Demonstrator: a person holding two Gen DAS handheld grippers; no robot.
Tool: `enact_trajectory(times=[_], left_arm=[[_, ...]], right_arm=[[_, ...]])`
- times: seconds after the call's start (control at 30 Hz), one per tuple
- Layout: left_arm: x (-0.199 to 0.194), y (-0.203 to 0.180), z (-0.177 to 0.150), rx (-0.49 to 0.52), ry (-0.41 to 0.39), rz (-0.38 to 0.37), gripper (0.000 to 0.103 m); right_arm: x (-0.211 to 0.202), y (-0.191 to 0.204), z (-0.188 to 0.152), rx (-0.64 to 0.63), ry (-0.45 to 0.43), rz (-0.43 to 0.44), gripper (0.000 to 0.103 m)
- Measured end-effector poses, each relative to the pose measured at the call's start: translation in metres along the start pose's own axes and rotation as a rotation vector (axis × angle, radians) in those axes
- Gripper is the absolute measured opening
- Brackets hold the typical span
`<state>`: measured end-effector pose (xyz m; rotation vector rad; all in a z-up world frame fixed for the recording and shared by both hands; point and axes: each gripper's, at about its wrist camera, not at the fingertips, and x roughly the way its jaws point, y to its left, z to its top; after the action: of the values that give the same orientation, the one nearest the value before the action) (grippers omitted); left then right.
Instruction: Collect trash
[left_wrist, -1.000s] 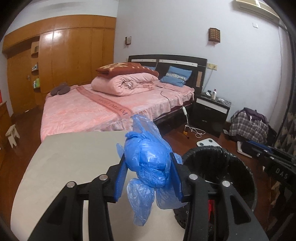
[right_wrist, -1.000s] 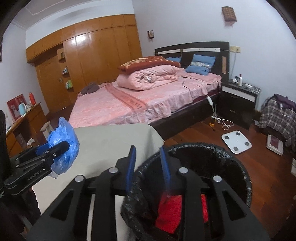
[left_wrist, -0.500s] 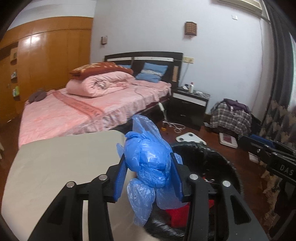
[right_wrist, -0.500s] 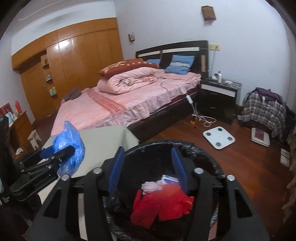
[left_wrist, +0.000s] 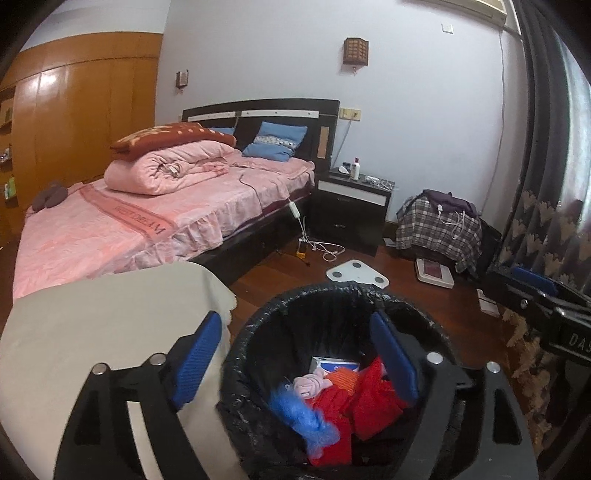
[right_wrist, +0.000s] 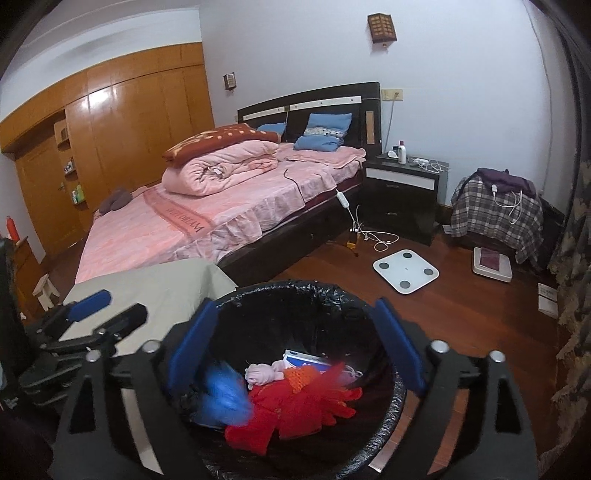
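Blue pads line both tools, and both tools hang over the bin (left_wrist: 258, 332) with their jaws opening and nothing between them. The left tool (left_wrist: 295, 354) is released: its left finger stands over the edge of the beige surface (left_wrist: 92, 325), its right finger over the bin's far side. The right tool (right_wrist: 291, 347) is likewise released, its fingers spread across the bin's mouth.

The blue bag (left_wrist: 303, 417) lies loose in the bin, blurred in both views, against the near-left wall on top of a red cloth (left_wrist: 369, 406). Beside them in the bin sit a pale pink scrap (left_wrist: 310, 384), an orange knitted piece (left_wrist: 343, 380) and a white-and-blue box (left_wrist: 334, 365). A black liner covers the bin's rim and walls.

In the right wrist view the left tool shows at the left edge, over the surface and just beside the bin.

Beyond stands a bed (left_wrist: 147, 221) with pink covers, a dark nightstand (left_wrist: 351, 210), and a white scale (left_wrist: 356, 273) on the wooden floor.
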<state>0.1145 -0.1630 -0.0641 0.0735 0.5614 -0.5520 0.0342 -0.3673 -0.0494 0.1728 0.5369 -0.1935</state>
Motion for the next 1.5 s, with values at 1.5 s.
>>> enact_trajectory(times=[1.5], left_arm=[[-0.138, 0.041, 0.016, -0.055, -0.1, 0.224, 0.097]], right_arm=[[-0.07, 0.095, 0.026, -0.13, -0.029, 0.191, 0.098]])
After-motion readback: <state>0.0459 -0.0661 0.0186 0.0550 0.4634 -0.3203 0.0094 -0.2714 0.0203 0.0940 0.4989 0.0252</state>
